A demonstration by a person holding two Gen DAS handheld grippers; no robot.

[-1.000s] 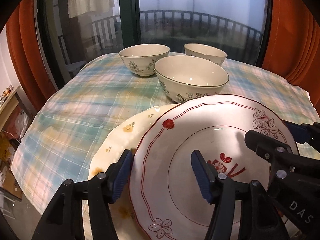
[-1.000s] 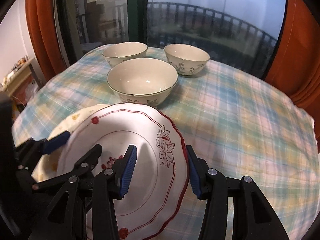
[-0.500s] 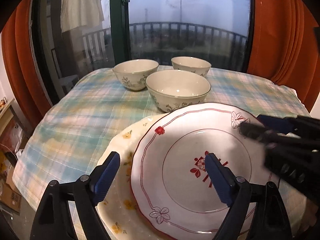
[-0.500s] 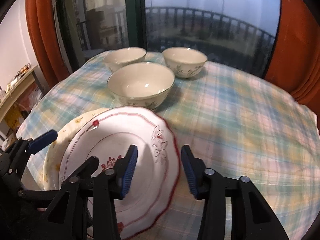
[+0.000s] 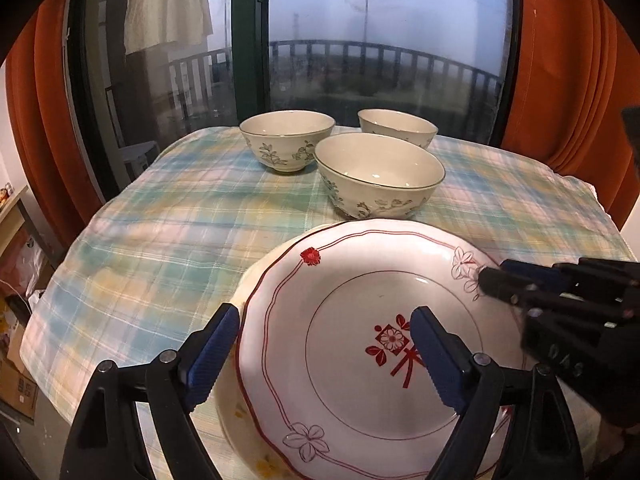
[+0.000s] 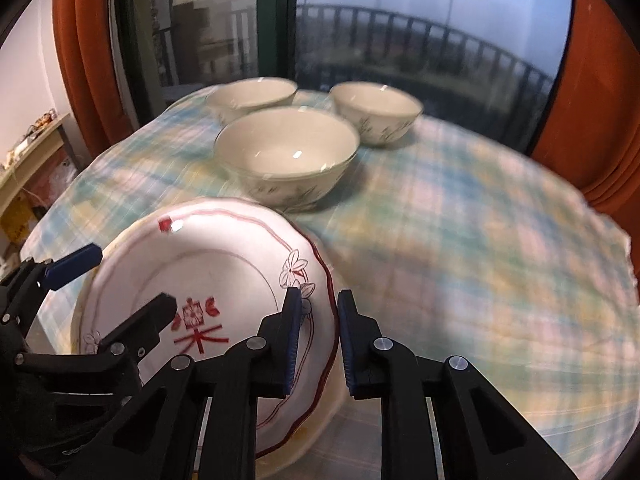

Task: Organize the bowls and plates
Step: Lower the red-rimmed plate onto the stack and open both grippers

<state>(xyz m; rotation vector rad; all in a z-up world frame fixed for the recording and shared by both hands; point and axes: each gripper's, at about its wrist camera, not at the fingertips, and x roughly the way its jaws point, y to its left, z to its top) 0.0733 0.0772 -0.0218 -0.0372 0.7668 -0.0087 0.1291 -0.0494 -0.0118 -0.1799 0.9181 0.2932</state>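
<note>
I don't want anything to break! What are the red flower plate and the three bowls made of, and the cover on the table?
The white red-trimmed scalloped plate looks like glazed ceramic: smooth, shiny highlights. The three cream leaf-patterned bowls also look like glossy glazed ceramic, perhaps porcelain, so probably breakable. The pastel plaid tablecloth looks like soft woven fabric: matte, with wrinkles.

Glossy glazed ceramic is noted on the red-rimmed plate and bowls; woven matt cloth covers the tabletop.
</note>
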